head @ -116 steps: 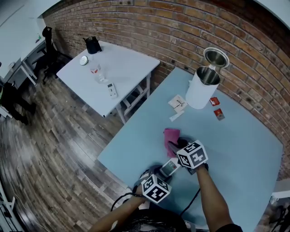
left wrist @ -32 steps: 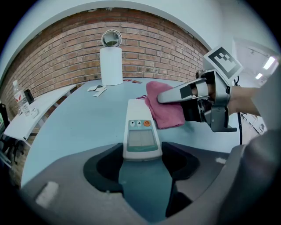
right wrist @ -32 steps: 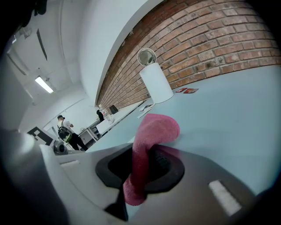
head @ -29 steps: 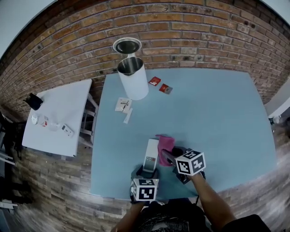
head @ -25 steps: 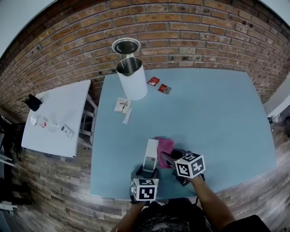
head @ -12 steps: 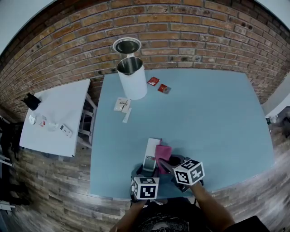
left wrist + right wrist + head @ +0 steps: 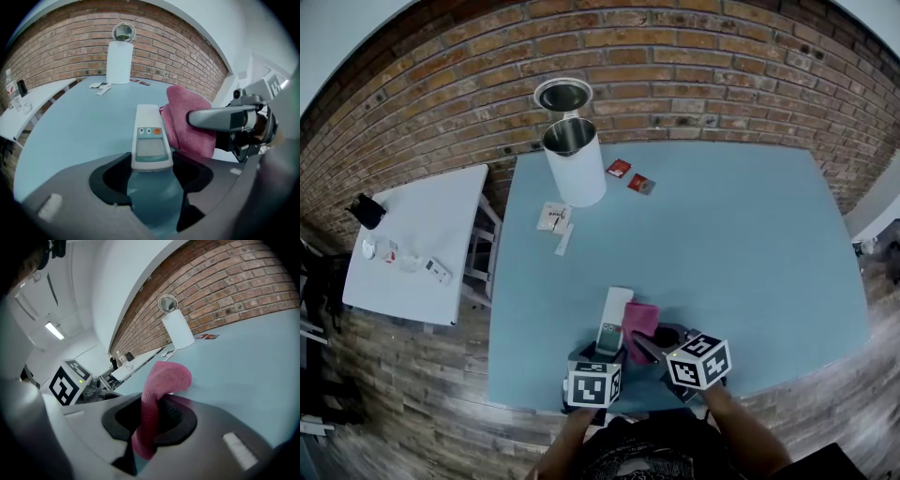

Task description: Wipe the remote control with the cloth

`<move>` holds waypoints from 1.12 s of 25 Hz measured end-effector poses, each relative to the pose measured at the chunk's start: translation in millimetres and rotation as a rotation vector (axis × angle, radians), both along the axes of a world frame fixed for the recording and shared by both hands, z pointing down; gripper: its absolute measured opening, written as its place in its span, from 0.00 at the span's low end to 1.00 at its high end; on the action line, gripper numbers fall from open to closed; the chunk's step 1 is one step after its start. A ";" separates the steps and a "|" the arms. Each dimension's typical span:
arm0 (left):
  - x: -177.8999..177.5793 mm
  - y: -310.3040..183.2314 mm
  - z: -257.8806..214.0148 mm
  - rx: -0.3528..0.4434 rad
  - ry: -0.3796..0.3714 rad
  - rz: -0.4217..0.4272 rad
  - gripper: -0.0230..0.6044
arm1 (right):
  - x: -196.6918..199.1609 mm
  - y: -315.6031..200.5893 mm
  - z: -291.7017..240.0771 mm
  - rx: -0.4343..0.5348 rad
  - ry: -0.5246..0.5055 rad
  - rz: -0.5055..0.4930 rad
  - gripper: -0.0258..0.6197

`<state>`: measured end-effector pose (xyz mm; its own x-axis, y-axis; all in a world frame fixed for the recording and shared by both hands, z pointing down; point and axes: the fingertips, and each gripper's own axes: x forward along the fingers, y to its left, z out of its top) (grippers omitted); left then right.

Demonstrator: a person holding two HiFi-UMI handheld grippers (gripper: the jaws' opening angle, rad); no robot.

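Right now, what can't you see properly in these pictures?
- Remote: near end hidden under the left gripper, head view.
- Cloth: pinched end hidden by the right gripper, head view.
- Cloth touching the remote or not: can't tell in any view.
- Red packets: print too small, head view.
- Bits on the white side table: too small to name, head view.

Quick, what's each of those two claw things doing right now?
Left gripper: jaws closed on the remote control's near end.
Right gripper: jaws closed on the pink cloth.
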<state>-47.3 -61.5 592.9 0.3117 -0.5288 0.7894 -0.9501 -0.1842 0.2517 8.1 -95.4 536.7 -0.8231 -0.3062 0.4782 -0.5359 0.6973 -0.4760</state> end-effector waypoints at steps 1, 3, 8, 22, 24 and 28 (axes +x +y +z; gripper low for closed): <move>-1.0 -0.7 -1.2 -0.017 0.040 -0.008 0.48 | 1.2 -3.3 -1.3 0.008 0.002 0.001 0.14; -2.5 -1.3 -3.7 -0.049 0.161 -0.040 0.48 | 3.8 -10.8 -4.5 0.019 -0.001 0.010 0.14; -2.7 5.5 -12.0 -0.132 0.533 -0.140 0.48 | 5.3 -28.5 -14.1 0.058 -0.002 0.010 0.14; -32.2 12.0 -54.7 -0.201 1.485 -0.416 0.48 | -66.8 -76.1 -24.4 0.263 0.062 -0.097 0.14; -38.3 12.3 -53.9 -0.198 1.540 -0.447 0.48 | -76.2 -81.5 -17.4 0.290 0.083 -0.109 0.14; -47.7 11.1 -53.1 -0.191 1.613 -0.496 0.48 | -86.5 -91.3 1.1 0.329 0.134 -0.126 0.14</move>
<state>-95.0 -50.4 539.8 0.6479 -0.7572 -0.0825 0.3228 0.1749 0.9302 -78.4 -186.7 537.8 -0.8010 -0.3616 0.4770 -0.4783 0.8658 -0.1469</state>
